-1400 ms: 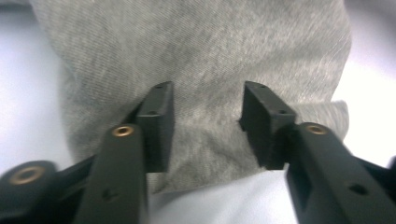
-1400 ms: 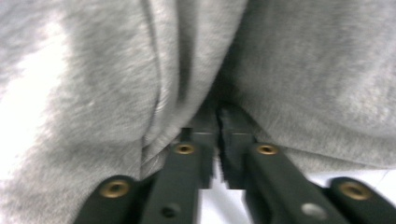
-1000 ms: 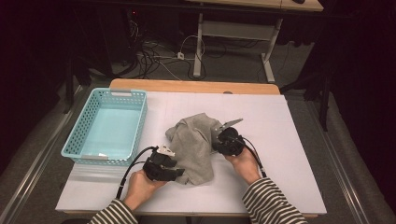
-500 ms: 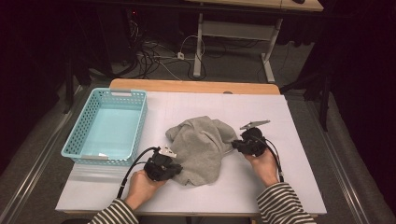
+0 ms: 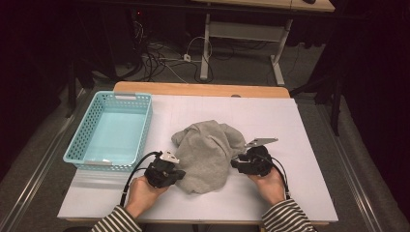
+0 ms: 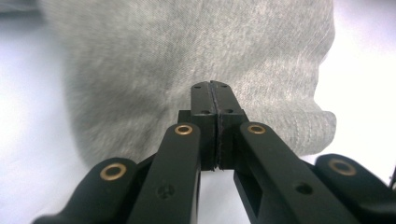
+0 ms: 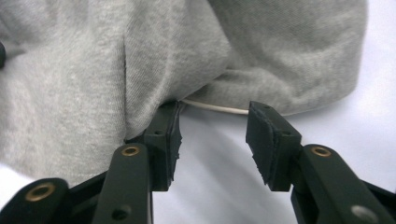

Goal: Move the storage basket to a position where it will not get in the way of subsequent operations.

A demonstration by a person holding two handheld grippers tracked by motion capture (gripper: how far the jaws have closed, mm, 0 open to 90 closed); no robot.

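Grey knit, soft and rumpled: the cloth [image 5: 209, 154] lies heaped in the middle of the white table [image 5: 300, 121], between the person's two hands. Its long axis runs from the far side toward the near edge, so each gripper meets it side-on.

The left gripper [image 5: 175, 173] is at the cloth's near-left edge. In the left gripper view its jaws are pressed flat together, with the cloth [image 6: 196, 51] just beyond and under the tips; whether any fabric is nipped between them I cannot tell. The right gripper [image 5: 236, 163] sits at the cloth's right edge with its jaws spread. In the right gripper view one jaw is tucked against a fold of the cloth [image 7: 140, 60], the other stands free over bare table, and a pale cord [image 7: 215, 108] peeks out from under the hem between them.

The right side looks the readier to take hold: the hem lies straight ahead of its open jaws, so a short push forward and a squeeze should catch it.

A blue basket [image 5: 82, 145] stands at the left, apart from the cloth and just beyond the left hand. Nothing lies in the way.
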